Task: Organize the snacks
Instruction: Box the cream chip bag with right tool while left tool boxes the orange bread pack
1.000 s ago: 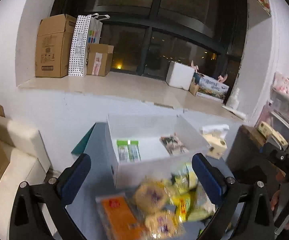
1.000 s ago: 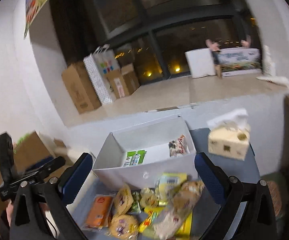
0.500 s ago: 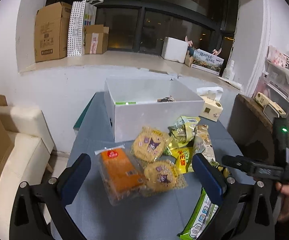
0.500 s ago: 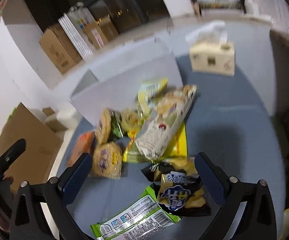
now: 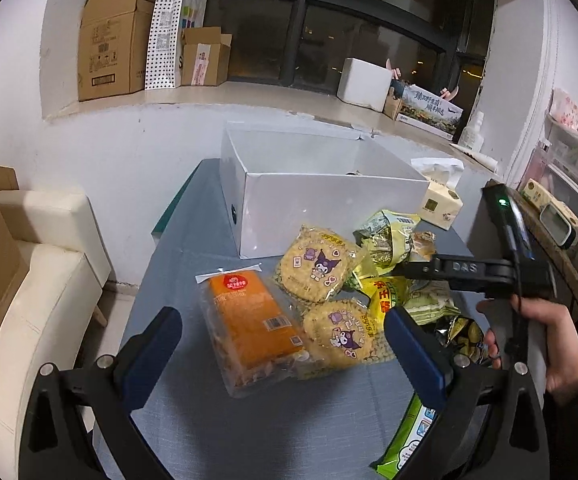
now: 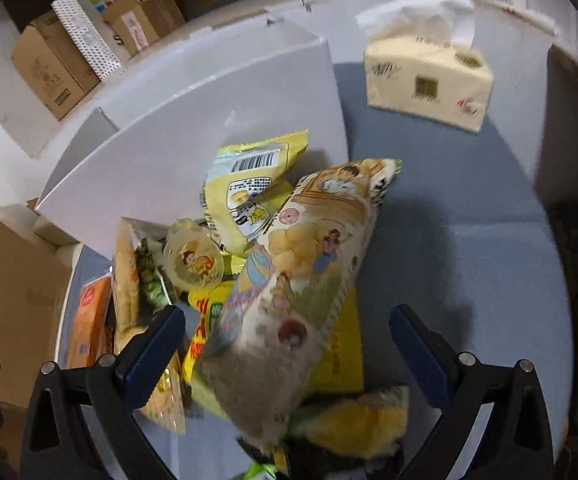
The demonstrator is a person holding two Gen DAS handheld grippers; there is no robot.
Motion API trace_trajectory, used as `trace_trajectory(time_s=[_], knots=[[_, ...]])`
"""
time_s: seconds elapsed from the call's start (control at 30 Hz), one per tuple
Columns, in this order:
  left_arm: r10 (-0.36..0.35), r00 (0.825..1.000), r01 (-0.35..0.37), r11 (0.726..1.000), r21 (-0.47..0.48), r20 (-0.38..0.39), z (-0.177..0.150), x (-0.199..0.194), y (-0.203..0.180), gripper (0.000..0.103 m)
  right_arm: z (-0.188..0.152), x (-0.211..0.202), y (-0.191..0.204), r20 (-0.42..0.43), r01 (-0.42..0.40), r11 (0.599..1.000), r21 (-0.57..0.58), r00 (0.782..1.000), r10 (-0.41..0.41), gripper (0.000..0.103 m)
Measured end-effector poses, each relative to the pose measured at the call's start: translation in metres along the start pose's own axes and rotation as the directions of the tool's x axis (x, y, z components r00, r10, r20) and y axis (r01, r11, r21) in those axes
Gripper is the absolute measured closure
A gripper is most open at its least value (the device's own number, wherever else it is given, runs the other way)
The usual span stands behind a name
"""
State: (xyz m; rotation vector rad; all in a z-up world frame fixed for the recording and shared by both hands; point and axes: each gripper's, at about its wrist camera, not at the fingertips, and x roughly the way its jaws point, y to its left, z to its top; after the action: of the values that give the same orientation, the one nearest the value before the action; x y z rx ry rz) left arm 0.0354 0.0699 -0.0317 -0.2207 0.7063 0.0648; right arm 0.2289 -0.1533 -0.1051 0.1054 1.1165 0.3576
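Note:
A pile of snack packs lies on the grey-blue table (image 5: 217, 432) in front of an open white box (image 5: 321, 196). In the left wrist view my left gripper (image 5: 281, 344) is open above an orange cracker pack (image 5: 249, 324) and two round Kuromi cookie packs (image 5: 315, 266). My right gripper (image 6: 287, 342) is open, low over a long puffed-snack bag (image 6: 301, 276) that lies between its fingers, beside a yellow pack (image 6: 251, 192) and a round jelly cup (image 6: 193, 260). The right gripper body (image 5: 469, 270) shows in the left view over the pile.
A tissue box (image 6: 429, 80) stands on the table right of the white box. A green packet (image 5: 413, 436) lies near the front edge. A cream sofa (image 5: 37, 280) is on the left. Cardboard boxes (image 5: 109, 40) stand on the window ledge. Shelves (image 5: 561, 184) are at the right.
Both grippers have pulled back from the white box and dropped toward the snack pile. The right gripper has come down close over the long puffed-snack bag. Both stay open.

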Motion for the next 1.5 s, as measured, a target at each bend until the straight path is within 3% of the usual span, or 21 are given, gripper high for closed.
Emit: trace_trajectory(time_s=[0.17, 0.2, 0.23, 0.27, 0.43, 0.57, 0.77, 1.03, 1.3, 1.4, 1.5], knots=[[0.008, 1.000, -0.008, 1.000, -0.001, -0.022, 0.000, 0.011, 0.002, 0.000, 0.002, 0.020, -0.004, -0.069, -0.053, 0.998, 0.037, 0.996, 0.055, 0.003], [0.010, 0.999, -0.010, 1.000, 0.002, -0.032, -0.001, 0.014, 0.002, 0.000, 0.002, 0.021, -0.005, -0.072, -0.043, 0.998, 0.038, 0.996, 0.045, 0.010], [0.010, 0.999, -0.010, 1.000, 0.002, -0.040, -0.002, 0.017, 0.003, 0.000, 0.003, 0.020, -0.008, -0.050, 0.009, 0.999, 0.035, 0.999, -0.008, 0.036], [0.010, 0.999, -0.010, 1.000, -0.001, -0.047, -0.002, 0.020, 0.003, 0.000, 0.003, 0.017, -0.009, -0.037, 0.020, 0.999, 0.042, 0.999, -0.019, 0.050], [0.007, 0.998, -0.008, 1.000, -0.019, -0.068, -0.004, 0.029, 0.006, 0.000, 0.007, 0.010, -0.022, -0.027, -0.011, 0.996, 0.088, 1.000, 0.013, 0.057], [-0.007, 0.997, 0.004, 0.999, -0.037, -0.077, -0.004, 0.033, 0.010, 0.000, 0.008, -0.008, -0.040, 0.009, -0.057, 0.989, 0.135, 0.998, 0.056, 0.059], [-0.022, 0.993, 0.014, 0.998, -0.067, -0.120, 0.003, 0.050, 0.020, 0.000, 0.004, -0.064, -0.070, 0.142, -0.177, 0.956, 0.233, 0.979, 0.147, 0.059], [-0.024, 0.972, -0.021, 0.982, -0.190, -0.234, 0.011, 0.090, 0.044, 0.000, -0.030, -0.125, -0.070, 0.271, -0.254, 0.953, 0.165, 0.941, 0.204, 0.059], [0.019, 0.947, -0.085, 0.978, -0.192, -0.322, 0.007, 0.121, 0.045, 0.000, -0.055, -0.140, -0.040, 0.276, -0.257, 0.963, 0.083, 0.934, 0.226, 0.059], [0.117, 0.931, -0.167, 0.979, -0.116, -0.347, 0.008, 0.133, 0.035, 0.000, -0.059, -0.139, -0.034, 0.270, -0.246, 0.967, 0.064, 0.937, 0.221, 0.059], [0.137, 0.929, -0.172, 0.982, -0.073, -0.345, 0.006, 0.140, 0.027, 0.007, -0.064, -0.138, -0.028, 0.255, -0.247, 0.968, 0.052, 0.940, 0.226, 0.059]])
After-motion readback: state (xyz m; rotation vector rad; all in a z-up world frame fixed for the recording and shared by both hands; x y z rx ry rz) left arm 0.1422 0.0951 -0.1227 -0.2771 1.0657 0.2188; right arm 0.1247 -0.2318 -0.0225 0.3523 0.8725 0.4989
